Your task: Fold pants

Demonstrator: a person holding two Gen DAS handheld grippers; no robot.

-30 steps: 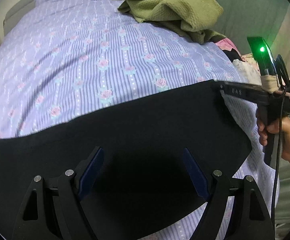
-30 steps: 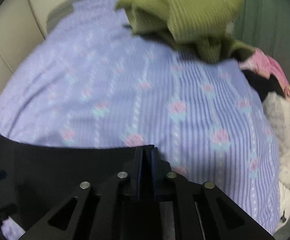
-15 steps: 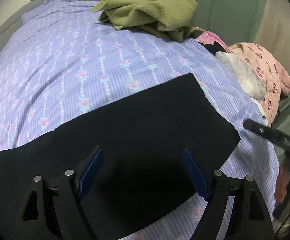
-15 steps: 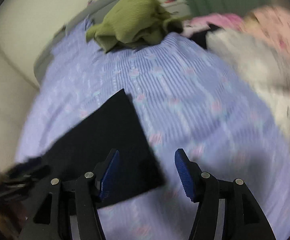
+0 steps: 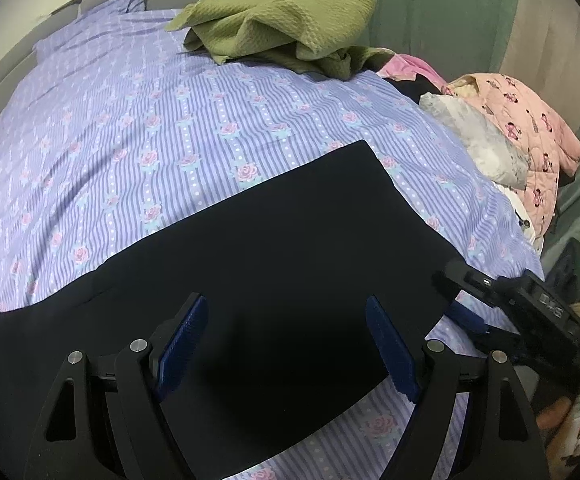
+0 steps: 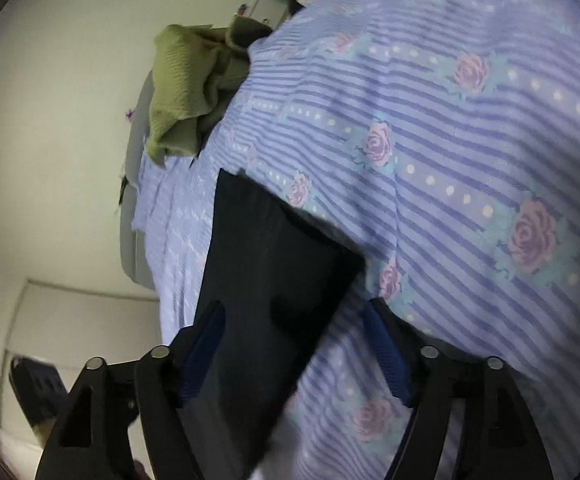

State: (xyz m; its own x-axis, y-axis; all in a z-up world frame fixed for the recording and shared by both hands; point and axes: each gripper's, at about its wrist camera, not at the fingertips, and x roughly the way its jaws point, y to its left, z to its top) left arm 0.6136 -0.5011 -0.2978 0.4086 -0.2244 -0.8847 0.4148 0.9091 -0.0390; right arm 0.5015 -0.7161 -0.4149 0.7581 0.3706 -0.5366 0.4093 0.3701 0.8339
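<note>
The black pants [image 5: 273, 256] lie flat on the purple rose-striped bed sheet [image 5: 137, 128], one end reaching the near right edge of the bed. My left gripper [image 5: 285, 344] is open and empty, hovering just above the pants. My right gripper [image 6: 294, 348] is open, rolled sideways at the bed's edge, with the corner of the pants [image 6: 273, 280] between its spread fingers but not clamped. The right gripper also shows in the left wrist view [image 5: 466, 304], low at the pants' right corner.
A crumpled green garment [image 5: 277, 12] lies at the far end of the bed. A pink quilted jacket [image 5: 530, 132] and a white-grey cloth [image 5: 478, 140] are piled at the right edge. Green curtains [image 5: 430, 4] hang behind. A pale wall [image 6: 57, 120] is on the left.
My right gripper let go of the pants' far corner, opened, and swung down to the near right corner at the bed's edge. The pants now lie flat. My left gripper stayed open.
</note>
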